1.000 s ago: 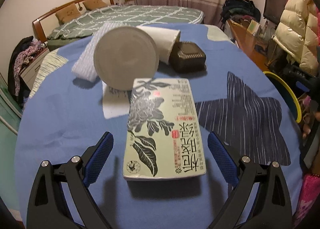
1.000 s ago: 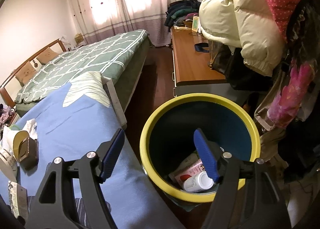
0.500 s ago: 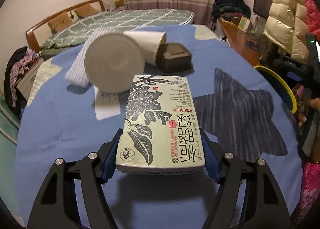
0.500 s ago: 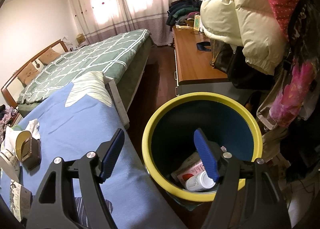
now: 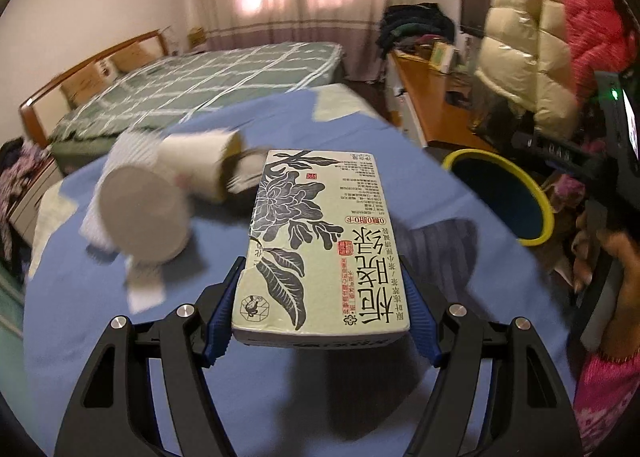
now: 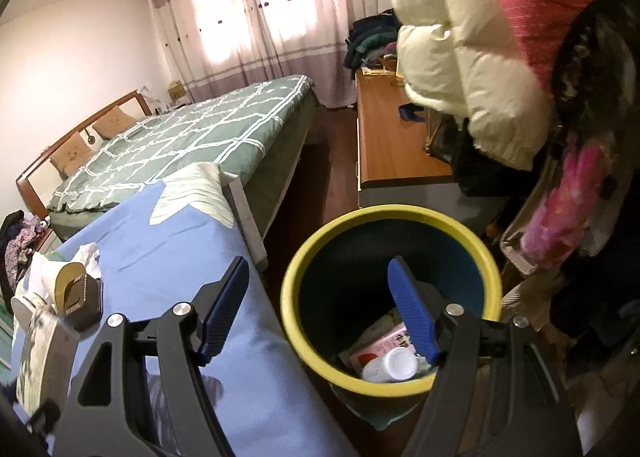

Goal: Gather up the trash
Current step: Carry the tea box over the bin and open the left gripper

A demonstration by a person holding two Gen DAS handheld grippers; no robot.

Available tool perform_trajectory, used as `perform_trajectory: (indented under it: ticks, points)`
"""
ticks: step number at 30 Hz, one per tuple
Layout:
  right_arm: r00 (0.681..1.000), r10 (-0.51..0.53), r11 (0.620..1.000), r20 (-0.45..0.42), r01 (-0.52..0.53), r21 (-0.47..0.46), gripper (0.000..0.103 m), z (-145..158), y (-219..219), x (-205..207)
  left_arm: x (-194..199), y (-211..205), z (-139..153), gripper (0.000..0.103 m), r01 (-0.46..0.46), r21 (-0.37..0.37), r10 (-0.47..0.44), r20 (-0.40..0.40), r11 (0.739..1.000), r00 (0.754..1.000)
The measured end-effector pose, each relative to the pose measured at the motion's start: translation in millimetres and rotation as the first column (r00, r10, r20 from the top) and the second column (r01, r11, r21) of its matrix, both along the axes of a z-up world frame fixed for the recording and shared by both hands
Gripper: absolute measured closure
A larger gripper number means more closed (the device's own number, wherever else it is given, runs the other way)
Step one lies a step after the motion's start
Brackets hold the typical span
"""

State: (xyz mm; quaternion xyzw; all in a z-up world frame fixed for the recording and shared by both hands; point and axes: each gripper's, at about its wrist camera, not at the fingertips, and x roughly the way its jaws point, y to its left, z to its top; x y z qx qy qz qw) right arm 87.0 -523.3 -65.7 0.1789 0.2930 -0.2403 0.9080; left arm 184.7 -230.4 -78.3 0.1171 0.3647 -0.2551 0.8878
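My left gripper is shut on a pale green carton printed with black flowers and holds it lifted above the blue cloth; the carton also shows in the right wrist view. The yellow-rimmed blue bin stands to the right, off the cloth's edge. My right gripper is open and empty above the bin, which holds a pink carton and a white bottle.
On the cloth lie a white paper cup, a second cup, a white ribbed wrapper and a dark box. A green bed, a wooden desk and hanging coats surround the spot.
My left gripper closed on the green carton and has lifted it, swinging right toward the bin. My right gripper has stayed open over the bin.
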Motion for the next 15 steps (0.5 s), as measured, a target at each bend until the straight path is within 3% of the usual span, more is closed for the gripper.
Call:
perform_trajectory:
  ticks: [7, 15]
  points:
    - [0.999, -0.042, 0.999, -0.01, 0.042, -0.007, 0.035, -11, -30, -40, 3, -76, 3, 0.032, 0.127, -0.007, -0.127, -0.027, 0.992, 0.992]
    - [0.994, -0.107, 0.994, -0.01, 0.107, -0.011, 0.035, -16, -61, -68, 0, -162, -4, 0.032, 0.257, 0.013, -0.255, -0.067, 0.966, 0.965]
